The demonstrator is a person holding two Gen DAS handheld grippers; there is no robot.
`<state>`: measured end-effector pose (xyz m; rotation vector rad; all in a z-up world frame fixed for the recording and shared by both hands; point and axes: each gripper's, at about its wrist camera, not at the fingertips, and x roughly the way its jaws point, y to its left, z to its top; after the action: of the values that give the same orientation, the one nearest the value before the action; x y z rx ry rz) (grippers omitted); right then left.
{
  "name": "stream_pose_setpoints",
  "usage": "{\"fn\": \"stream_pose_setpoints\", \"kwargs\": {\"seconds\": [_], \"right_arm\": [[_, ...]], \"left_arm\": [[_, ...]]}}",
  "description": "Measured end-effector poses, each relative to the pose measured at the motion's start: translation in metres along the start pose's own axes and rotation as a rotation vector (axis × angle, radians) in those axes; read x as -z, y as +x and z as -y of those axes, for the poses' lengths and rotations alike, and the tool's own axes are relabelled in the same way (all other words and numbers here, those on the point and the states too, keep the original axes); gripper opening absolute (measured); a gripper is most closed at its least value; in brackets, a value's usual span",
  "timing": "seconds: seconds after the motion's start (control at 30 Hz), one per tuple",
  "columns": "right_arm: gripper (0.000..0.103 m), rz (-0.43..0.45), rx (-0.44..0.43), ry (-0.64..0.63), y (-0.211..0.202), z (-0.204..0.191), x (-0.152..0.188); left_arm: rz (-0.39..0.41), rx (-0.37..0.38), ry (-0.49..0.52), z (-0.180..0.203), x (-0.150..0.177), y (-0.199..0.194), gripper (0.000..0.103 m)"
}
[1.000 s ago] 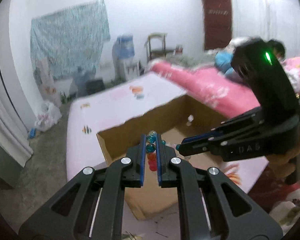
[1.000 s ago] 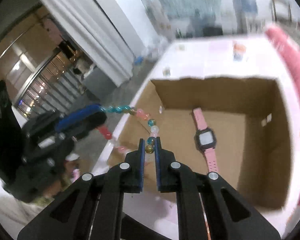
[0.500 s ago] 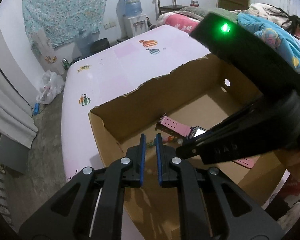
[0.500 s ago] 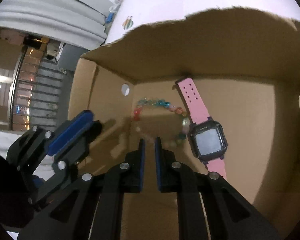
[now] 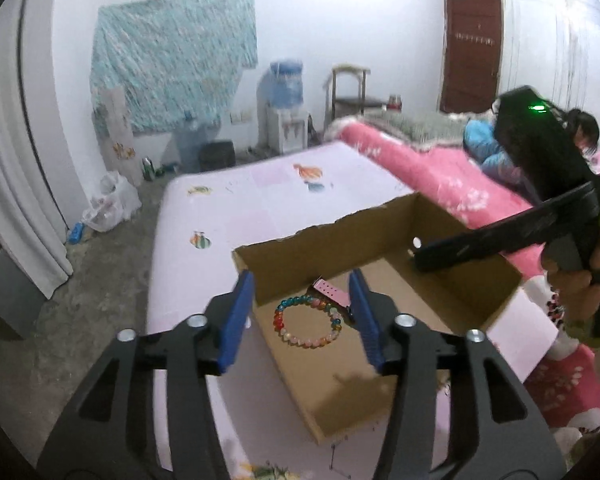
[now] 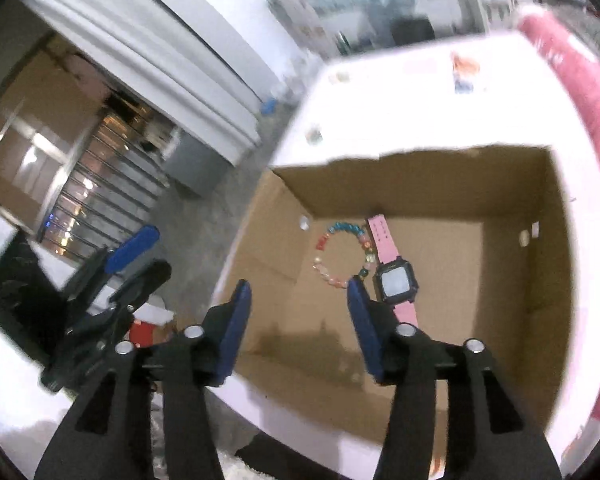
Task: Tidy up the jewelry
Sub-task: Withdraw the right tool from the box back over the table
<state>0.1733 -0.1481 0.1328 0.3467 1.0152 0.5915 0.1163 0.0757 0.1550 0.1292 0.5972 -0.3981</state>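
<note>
The bracelet lies flat on the floor of the cardboard box, touching the pink watch. Both claws hang above it, left claw and right claw, their jaws opening with nothing between them. The bracelet is a light, limp ring of smooth round beads (probably slippery); I would pinch across the beads. The watch strap looks like soft rubber.

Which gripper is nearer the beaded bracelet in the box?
Hard to call; perhaps the left gripper, above the beaded bracelet by the near box wall. The right gripper hangs over the box's other side, jaws opening on both.
</note>
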Motion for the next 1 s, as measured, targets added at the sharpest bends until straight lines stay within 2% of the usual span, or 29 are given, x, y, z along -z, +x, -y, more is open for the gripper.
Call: {"fn": "stream_pose_setpoints", "kwargs": {"seconds": [0.07, 0.1, 0.17, 0.2, 0.27, 0.33, 0.47, 0.57, 0.73, 0.87, 1.0], "right_arm": [[0.062, 0.052, -0.024, -0.029, -0.027, -0.001, 0.014], [0.064, 0.08, -0.033, -0.042, -0.04, -0.002, 0.025], [0.073, 0.149, -0.017, -0.068, -0.071, -0.004, 0.053], [0.076, 0.177, -0.006, -0.075, -0.079, -0.003, 0.065], [0.084, 0.221, 0.032, -0.072, -0.092, 0.0, 0.091], [0.087, 0.228, 0.108, -0.028, -0.092, 0.012, 0.119], [0.088, 0.154, 0.255, 0.092, -0.068, 0.045, 0.158], [0.088, 0.059, 0.432, 0.16, -0.039, 0.071, 0.179], [0.088, -0.033, 0.559, 0.12, -0.011, 0.088, 0.193], [0.088, -0.097, 0.615, 0.073, 0.0, 0.095, 0.195], [0.095, -0.099, 0.663, -0.004, 0.005, 0.092, 0.194]], "left_arm": [[0.025, 0.014, -0.009, 0.001, 0.012, -0.019, 0.059], [0.03, 0.021, -0.013, 0.001, 0.017, -0.025, 0.06], [0.038, 0.037, -0.025, 0.003, 0.035, -0.04, 0.07], [0.035, 0.047, -0.033, 0.005, 0.044, -0.044, 0.071], [-0.003, 0.077, -0.044, 0.012, 0.063, -0.042, 0.077], [-0.066, 0.093, -0.029, 0.023, 0.082, -0.033, 0.081], [-0.211, 0.082, 0.01, 0.051, 0.121, 0.003, 0.081], [-0.285, 0.096, 0.027, 0.067, 0.14, 0.029, 0.081], [-0.346, 0.082, 0.05, 0.078, 0.157, 0.063, 0.081], [-0.389, 0.07, 0.002, 0.074, 0.163, 0.077, 0.081], [-0.406, 0.078, -0.035, 0.07, 0.168, 0.083, 0.085]]}}
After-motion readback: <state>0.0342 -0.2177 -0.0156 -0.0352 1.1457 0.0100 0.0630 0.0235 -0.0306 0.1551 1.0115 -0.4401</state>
